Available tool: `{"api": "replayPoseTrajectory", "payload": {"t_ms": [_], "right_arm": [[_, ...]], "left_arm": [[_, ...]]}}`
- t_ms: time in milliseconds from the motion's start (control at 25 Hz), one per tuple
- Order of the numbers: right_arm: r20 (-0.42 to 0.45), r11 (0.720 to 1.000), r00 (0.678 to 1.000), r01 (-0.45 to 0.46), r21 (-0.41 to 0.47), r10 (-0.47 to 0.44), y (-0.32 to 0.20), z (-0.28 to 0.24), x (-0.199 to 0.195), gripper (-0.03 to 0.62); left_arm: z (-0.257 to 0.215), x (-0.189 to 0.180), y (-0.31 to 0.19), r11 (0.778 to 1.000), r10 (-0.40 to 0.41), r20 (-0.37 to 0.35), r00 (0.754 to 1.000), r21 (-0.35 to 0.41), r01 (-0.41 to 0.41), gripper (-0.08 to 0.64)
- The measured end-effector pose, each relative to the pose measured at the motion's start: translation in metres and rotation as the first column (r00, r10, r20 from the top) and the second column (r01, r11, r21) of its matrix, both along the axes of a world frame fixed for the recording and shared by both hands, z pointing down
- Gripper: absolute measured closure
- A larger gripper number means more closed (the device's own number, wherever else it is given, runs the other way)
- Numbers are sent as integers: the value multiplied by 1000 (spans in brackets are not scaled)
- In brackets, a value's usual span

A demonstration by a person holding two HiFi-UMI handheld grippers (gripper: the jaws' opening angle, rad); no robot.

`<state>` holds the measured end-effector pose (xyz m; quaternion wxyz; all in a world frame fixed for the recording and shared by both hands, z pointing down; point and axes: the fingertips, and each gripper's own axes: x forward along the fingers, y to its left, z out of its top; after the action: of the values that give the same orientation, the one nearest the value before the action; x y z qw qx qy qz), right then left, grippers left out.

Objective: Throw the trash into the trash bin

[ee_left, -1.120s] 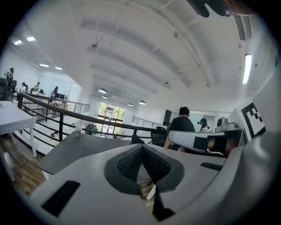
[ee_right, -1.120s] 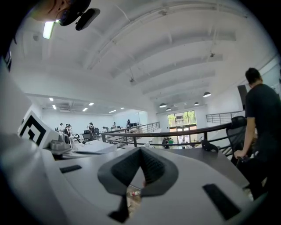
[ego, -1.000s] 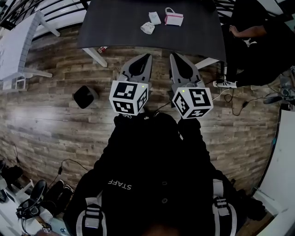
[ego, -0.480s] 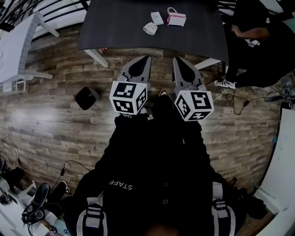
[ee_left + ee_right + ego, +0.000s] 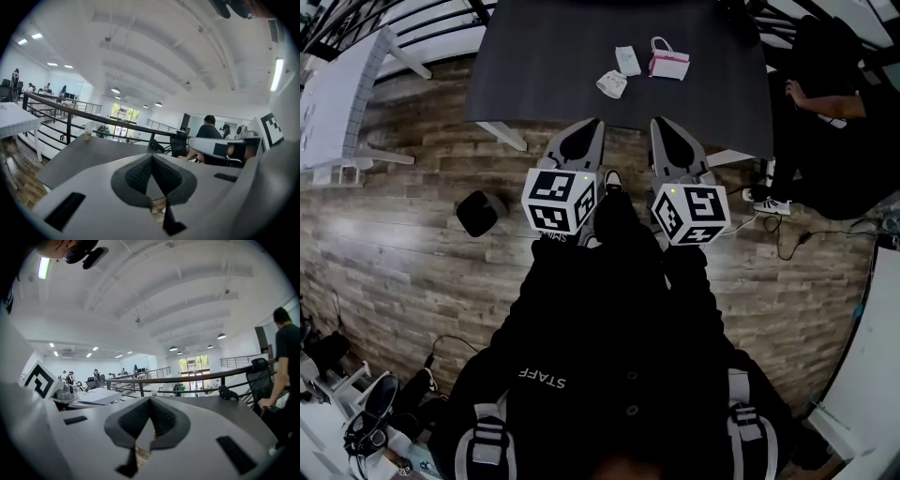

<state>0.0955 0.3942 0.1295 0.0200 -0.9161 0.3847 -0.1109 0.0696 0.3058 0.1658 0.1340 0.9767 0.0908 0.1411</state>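
On the dark table [image 5: 581,56] lie three bits of trash: a crumpled white piece [image 5: 611,83], a white packet [image 5: 628,60] and a small pink-and-white bag [image 5: 668,62]. A small black trash bin [image 5: 481,212] stands on the wooden floor to the left of me. My left gripper [image 5: 589,126] and right gripper [image 5: 660,125] are side by side, pointing at the table's near edge, short of the trash. Both are shut with nothing between the jaws, as the left gripper view [image 5: 151,157] and the right gripper view [image 5: 150,400] show. In those two views the trash is hidden.
A white table [image 5: 337,103] stands at the far left. A seated person [image 5: 839,103] is at the table's right end, with cables [image 5: 787,225] on the floor nearby. Shoes and gear [image 5: 366,422] lie at the lower left. A black railing [image 5: 70,112] runs beyond the table.
The table and its trash have come nearer and lower in the head view as I walk toward them. Both grippers' tips have reached the table's near edge, still shut.
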Motion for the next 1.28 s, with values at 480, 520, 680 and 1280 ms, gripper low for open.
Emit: {"api": "replayPoseTrajectory", "payload": {"t_ms": [480,520,680,1280], "right_arm": [[74,999,997,-12,-31,14,8,31,160,577],[84,999,996,-11,-32,14,9,36,171,577],[119,999,993,-10,-42,15,12,53,206,577],[206,993,977,79,-91,-59,-17,110,257,577]], "left_arm": [[33,148,-9,1000,-23,77,997,-6,24,560],[40,156,-10,1000,-27,96,995,-9,28,560],[67,185,-15,999,-50,184,982,-3,51,560],[197,209,-40,976,-124,427,896,-113,188,560]]}}
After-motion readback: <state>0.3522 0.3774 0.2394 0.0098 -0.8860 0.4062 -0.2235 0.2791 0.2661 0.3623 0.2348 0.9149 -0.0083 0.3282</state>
